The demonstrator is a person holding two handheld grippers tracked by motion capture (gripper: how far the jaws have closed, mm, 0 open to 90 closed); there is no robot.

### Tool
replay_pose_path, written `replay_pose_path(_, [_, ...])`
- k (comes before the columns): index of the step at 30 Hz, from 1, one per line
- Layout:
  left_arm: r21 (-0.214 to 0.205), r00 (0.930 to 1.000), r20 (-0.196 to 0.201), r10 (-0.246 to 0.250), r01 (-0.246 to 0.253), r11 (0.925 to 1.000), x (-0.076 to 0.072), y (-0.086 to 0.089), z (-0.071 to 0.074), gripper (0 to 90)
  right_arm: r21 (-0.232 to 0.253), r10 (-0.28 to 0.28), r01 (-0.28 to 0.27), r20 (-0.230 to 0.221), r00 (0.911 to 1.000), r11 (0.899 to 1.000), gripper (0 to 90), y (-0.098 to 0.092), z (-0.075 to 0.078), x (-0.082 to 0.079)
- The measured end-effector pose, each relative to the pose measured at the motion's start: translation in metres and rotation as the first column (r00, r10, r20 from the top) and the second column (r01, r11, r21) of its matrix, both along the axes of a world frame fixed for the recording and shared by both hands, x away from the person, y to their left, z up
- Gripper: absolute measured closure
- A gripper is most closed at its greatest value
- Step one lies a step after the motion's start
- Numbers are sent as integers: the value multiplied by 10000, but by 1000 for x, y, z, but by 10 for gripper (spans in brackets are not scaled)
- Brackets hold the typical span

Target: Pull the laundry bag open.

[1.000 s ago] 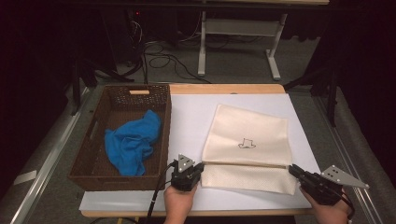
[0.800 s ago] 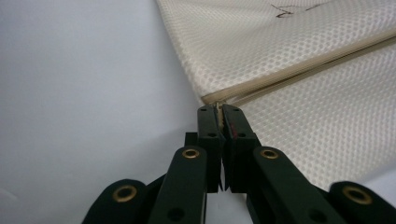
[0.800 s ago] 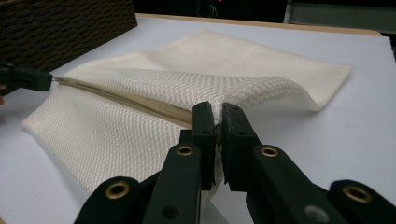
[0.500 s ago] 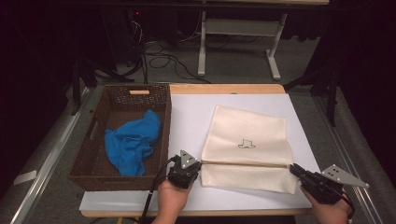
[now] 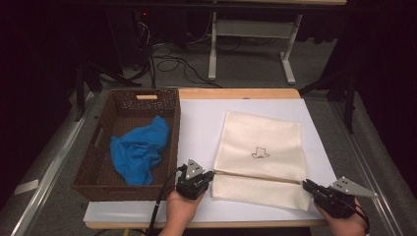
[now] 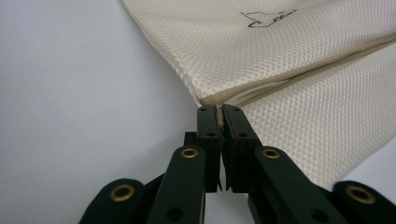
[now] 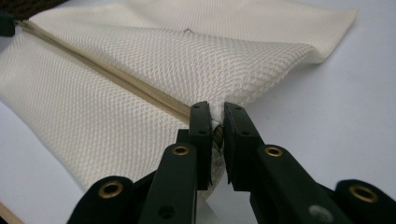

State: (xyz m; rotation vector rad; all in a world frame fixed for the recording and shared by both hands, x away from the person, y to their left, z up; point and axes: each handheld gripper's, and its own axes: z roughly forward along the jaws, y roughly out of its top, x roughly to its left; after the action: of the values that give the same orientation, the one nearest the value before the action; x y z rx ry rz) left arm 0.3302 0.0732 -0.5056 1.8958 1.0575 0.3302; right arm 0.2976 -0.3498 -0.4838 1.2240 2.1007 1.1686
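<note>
Right gripper (image 7: 215, 122): two black jaws with brass rivets rising from the bottom edge, closed on the near end of a cream mesh bag (image 7: 140, 70), with a small brass-coloured piece, seemingly the zip pull, pinched between the pads; the jaws have just eased slightly wider, the fabric remaining between them. Cream mesh bag: honeycomb weave, lying on a white table surface (image 7: 336, 107), bunched and lifted into a ridge at the clamped corner; zip line (image 7: 93, 65) in beige running from the jaws diagonally to the upper left edge; far hem flat toward the upper right. Upper left corner: a dark woven object, too little visible to identify.
</note>
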Motion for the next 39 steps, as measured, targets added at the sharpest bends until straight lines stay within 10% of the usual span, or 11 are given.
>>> replay_pose_path(11, [249,9999,33,95,-96,9996,1,0,-2,852,-610,236,-295,-959,9951,9977,773,5,-17,5])
replay_pose_path(26, [432,9994,202,297,-306,9986,1,-2,-3,723,-52,-356,354,-317,9989,9994,561,-2,-10,11])
replay_pose_path(33, [394,9970,692,356,-384,9985,-3,-4,0,541,-170,-597,593,-242,9979,9981,542,0,-9,38])
replay_pose_path(39, [547,9939,1048,334,-393,9977,-7,-7,4,497,-721,-862,774,-1278,9880,9944,626,5,-24,72])
